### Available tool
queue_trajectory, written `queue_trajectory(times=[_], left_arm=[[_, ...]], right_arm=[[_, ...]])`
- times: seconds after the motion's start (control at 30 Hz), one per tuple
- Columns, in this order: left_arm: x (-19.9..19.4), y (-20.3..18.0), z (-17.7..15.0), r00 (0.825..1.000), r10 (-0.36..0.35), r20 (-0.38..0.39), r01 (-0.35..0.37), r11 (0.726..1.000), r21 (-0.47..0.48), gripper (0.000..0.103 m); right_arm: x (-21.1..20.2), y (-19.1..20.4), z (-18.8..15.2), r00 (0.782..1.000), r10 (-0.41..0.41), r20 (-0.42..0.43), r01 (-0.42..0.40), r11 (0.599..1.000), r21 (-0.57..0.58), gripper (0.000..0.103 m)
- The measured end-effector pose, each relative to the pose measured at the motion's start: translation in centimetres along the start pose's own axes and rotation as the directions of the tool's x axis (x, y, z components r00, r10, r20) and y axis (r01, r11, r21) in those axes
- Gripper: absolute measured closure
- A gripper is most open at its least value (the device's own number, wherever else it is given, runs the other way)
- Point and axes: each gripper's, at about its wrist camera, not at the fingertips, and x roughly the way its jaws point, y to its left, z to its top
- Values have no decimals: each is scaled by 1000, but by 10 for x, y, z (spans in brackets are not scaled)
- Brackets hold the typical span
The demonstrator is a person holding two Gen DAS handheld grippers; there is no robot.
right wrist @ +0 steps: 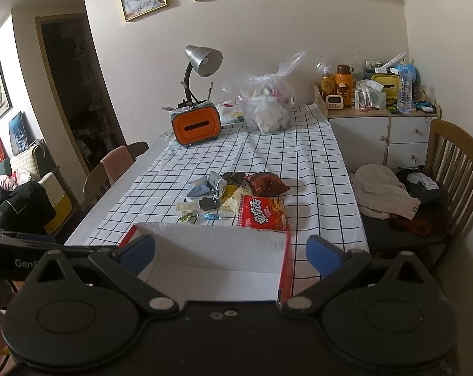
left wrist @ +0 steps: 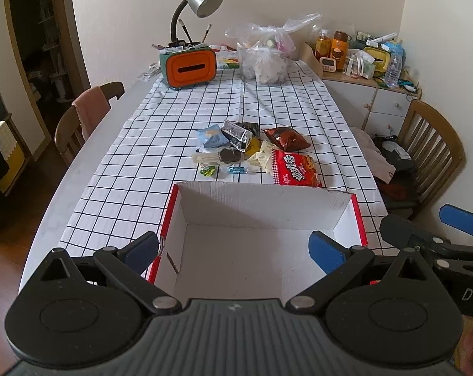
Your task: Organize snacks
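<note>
Snacks beyond the box, both grippers empty

Snacks lie in a loose pile (left wrist: 246,147) on the checked tablecloth (left wrist: 161,131), just past the far wall of the open red-and-white cardboard box (left wrist: 261,216) that sits at your near edge of the surface (left wrist: 64,194). The box is empty, so by my reading none of the sorting has begun.

Your left hand-held gripper (left wrist: 235,250) hangs over the box's interior with its blue pads spread wide and nothing between them. Your right hand-held gripper (right wrist: 233,252) is also spread and empty; it sits over the box's right part, with the red side wall between its pads in the right wrist view.

The relation that matters: every snack lies straight ahead of you, across the box's far wall. The red chip bag (left wrist: 296,169) is nearest, its bottom edge close to or touching that wall, towards the box's right end. Its long axis runs roughly away from you. That puts it more in line with your right hand-held gripper, which looks the better choice for it.

The dark brown bag (left wrist: 285,138) lies just behind the red one. The silver packet (left wrist: 236,133), the blue packet (left wrist: 211,136) and the small wrapped candies (left wrist: 224,169) sit further left, nearer your left hand-held gripper.

I would expect a forward reach over the wall, then a carry back into the box.
</note>
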Motion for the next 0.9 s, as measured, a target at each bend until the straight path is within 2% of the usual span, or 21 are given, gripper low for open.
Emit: queue_trajectory(times=[0.9], left_arm=[[1, -1, 3, 1000, -2, 6, 2, 1000, 0, 0]], right_arm=[[-3, 3, 1, 1000, -1, 24, 2, 1000, -23, 1]])
